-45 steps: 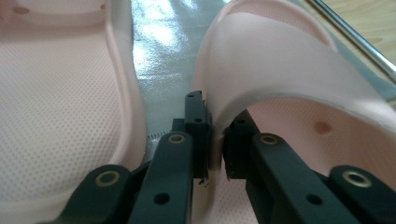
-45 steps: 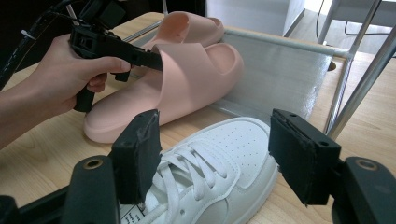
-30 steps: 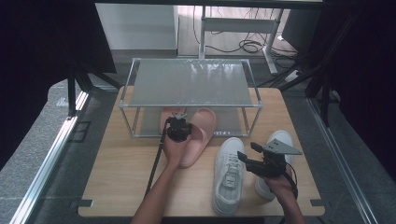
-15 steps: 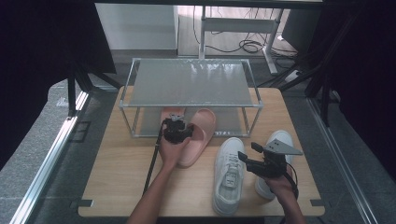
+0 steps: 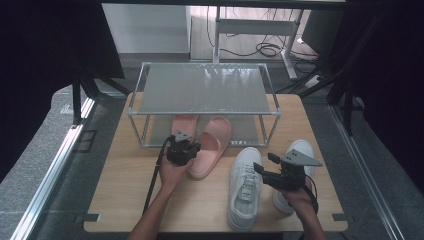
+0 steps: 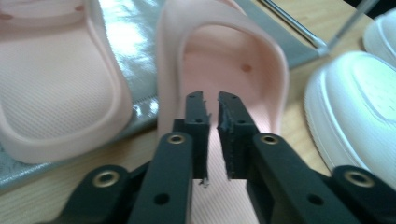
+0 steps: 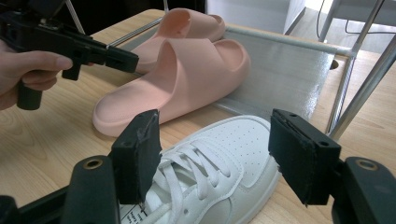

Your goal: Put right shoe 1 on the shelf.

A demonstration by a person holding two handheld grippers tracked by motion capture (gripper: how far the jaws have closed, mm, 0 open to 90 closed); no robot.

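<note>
Since the earlier frames my left gripper (image 5: 191,148) has slid right and a bit nearer, off the far slipper (image 5: 183,126) and onto the near slipper (image 5: 211,146). Its jaws have just been closing; in the left gripper view they're nearly together w/ a thin gap and nothing clamped, hanging over the footbed behind the strap. Right gripper (image 5: 263,171) hasn't shifted: jaws wide apart, straddling the laced top of the left sneaker (image 5: 244,186) w/o pressing it. Right sneaker (image 5: 296,152) sits just beside, under my right hand (image 5: 300,196).

Surface: light wood table (image 5: 125,200), bare at near left. A metal-frame rack (image 5: 205,90) w/ grey shelves stands at the far side; far slipper lies on its lower shelf, near slipper has its toe on that shelf and heel out on the wood.

Room: grey floor around, an aluminium rail (image 5: 47,175) at left, dark curtains both sides, cables (image 5: 260,49) on the floor beyond the rack.
</note>
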